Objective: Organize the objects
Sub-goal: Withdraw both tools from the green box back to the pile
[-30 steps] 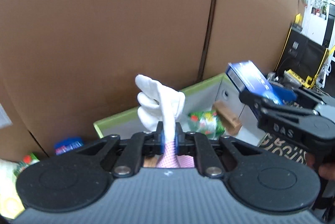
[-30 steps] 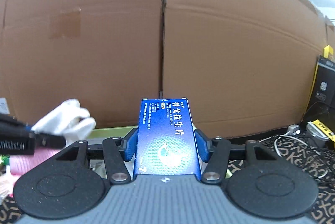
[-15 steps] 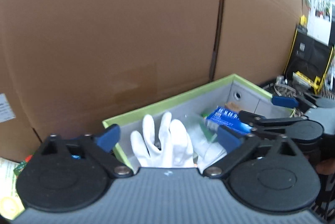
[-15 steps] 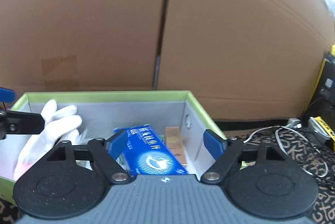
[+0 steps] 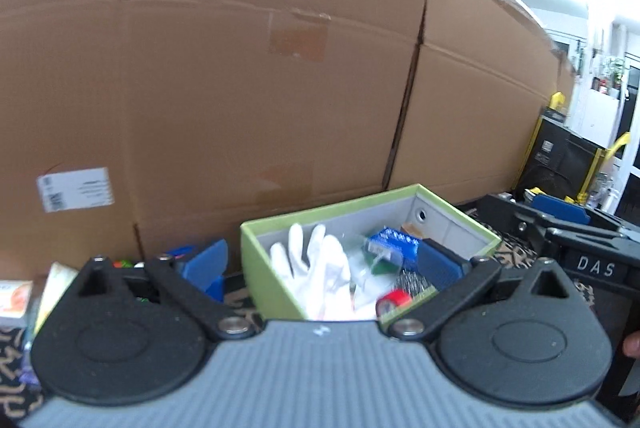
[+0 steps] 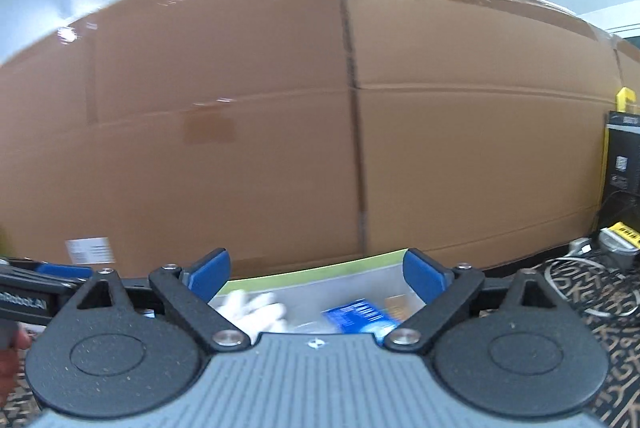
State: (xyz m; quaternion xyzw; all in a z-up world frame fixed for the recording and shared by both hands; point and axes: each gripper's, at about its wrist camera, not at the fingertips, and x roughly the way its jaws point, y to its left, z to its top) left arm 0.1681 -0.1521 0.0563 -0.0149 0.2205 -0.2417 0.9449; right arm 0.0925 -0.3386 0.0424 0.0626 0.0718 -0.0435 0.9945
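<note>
- white glove [image 5: 316,272] lies in the green box [image 5: 272,268], fingers pointing toward the far cardboard wall [image 5: 240,88]
- blue packet [image 5: 390,246] sits beside it, long side slanting
- left gripper [image 5: 322,264] tilts down, jaws spread, empty
- right gripper [image 6: 316,270] nearly level, jaws opening, nothing between

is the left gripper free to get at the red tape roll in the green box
Probably yes. The left gripper is open and empty, the green box has no lid, and the red tape roll lies uncovered near its front corner beside the white glove.
</note>
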